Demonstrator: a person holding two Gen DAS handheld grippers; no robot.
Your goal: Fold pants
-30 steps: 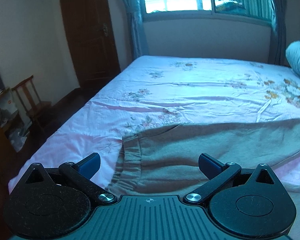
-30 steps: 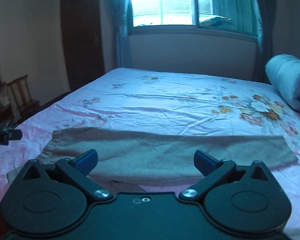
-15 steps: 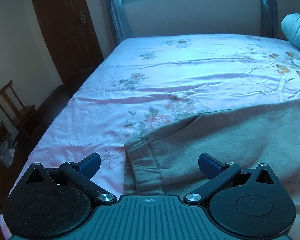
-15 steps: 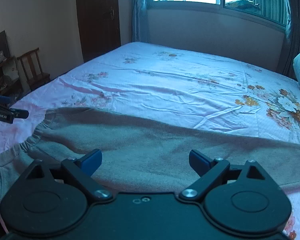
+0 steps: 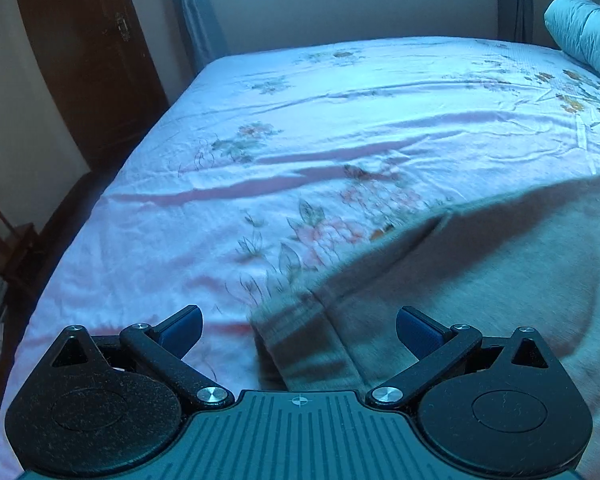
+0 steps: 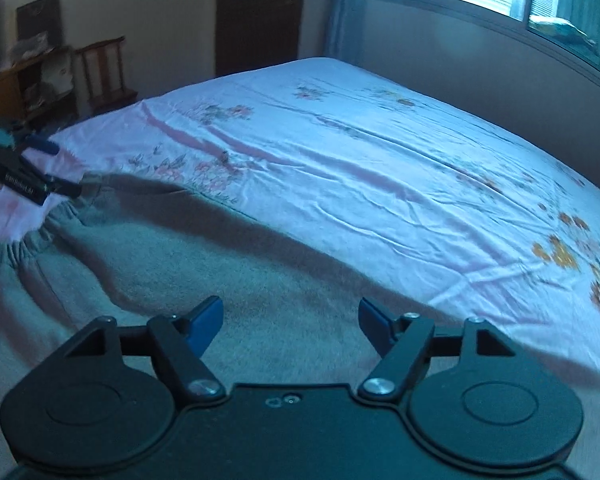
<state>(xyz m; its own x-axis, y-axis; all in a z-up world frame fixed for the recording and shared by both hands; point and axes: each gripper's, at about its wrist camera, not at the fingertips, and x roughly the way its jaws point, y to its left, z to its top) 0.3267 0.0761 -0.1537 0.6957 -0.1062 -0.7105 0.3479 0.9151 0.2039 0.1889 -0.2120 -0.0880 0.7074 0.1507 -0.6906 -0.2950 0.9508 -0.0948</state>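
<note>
Left wrist: both tongs [image 5: 298, 326] [image 6: 291, 320] agape, seemingly just above pants [image 5: 480, 280], gripping nothing.

The left gripper [image 5: 298, 326] hung low over the near edge of the bed [image 5: 160, 248], its two blue-padded fingers [image 5: 182, 326] spread wide with nothing between the pads. Directly beyond the gap lay the gathered waistband corner of the grey pants [image 5: 480, 272], which spread away to the right across the pink floral bedsheet [image 5: 340, 120]; the fabric edge was blurred. A rolled pale quilt [image 5: 584, 36] sat at the far right end of the bed. A dark wooden door [image 5: 88, 60] stood at the left wall, with a curtain [image 5: 192, 16] beside it.
</note>
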